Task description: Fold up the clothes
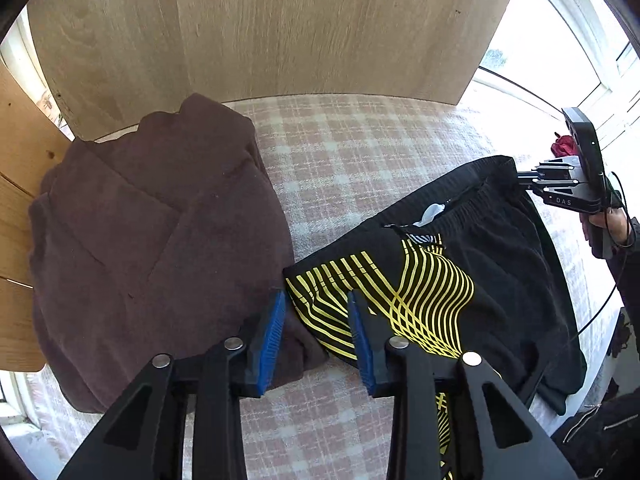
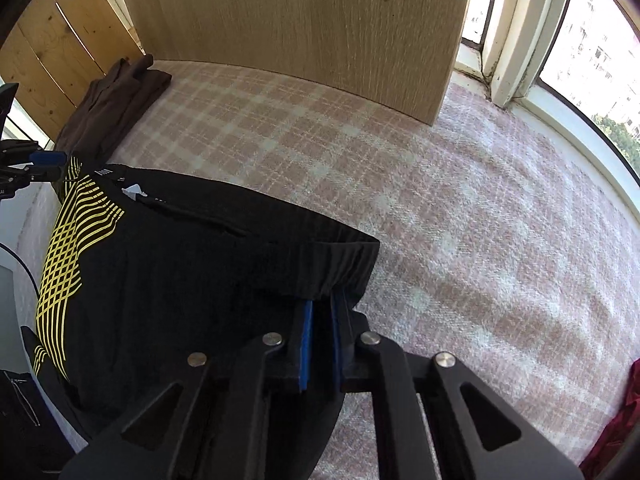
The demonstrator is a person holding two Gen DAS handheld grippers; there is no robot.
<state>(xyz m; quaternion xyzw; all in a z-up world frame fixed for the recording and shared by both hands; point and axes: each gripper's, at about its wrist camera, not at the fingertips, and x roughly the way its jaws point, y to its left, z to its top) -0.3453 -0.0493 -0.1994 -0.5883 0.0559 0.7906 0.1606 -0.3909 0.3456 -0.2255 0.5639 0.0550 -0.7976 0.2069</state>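
Note:
Black shorts (image 1: pixel 500 280) with a yellow line print (image 1: pixel 432 296) lie spread on the plaid blanket (image 1: pixel 360 152). My left gripper (image 1: pixel 316 300) is open, and the printed leg corner lies between its blue pads (image 1: pixel 272 336). The shorts (image 2: pixel 192 280) fill the lower left of the right wrist view. There my right gripper (image 2: pixel 321 304) is shut on the elastic waistband (image 2: pixel 344 260) at its right end. The right gripper (image 1: pixel 524 180) also shows in the left wrist view, pinching that waistband corner. The left gripper (image 2: pixel 44 158) sits at the printed corner, far left.
A folded brown garment (image 1: pixel 160 240) lies left of the shorts against a wooden slat wall (image 1: pixel 16 208). An upright wood panel (image 1: pixel 280 28) stands at the back of the blanket (image 2: pixel 480 220). Windows (image 2: pixel 592 52) are on the right. A red cloth (image 2: pixel 616 420) lies at the lower right edge.

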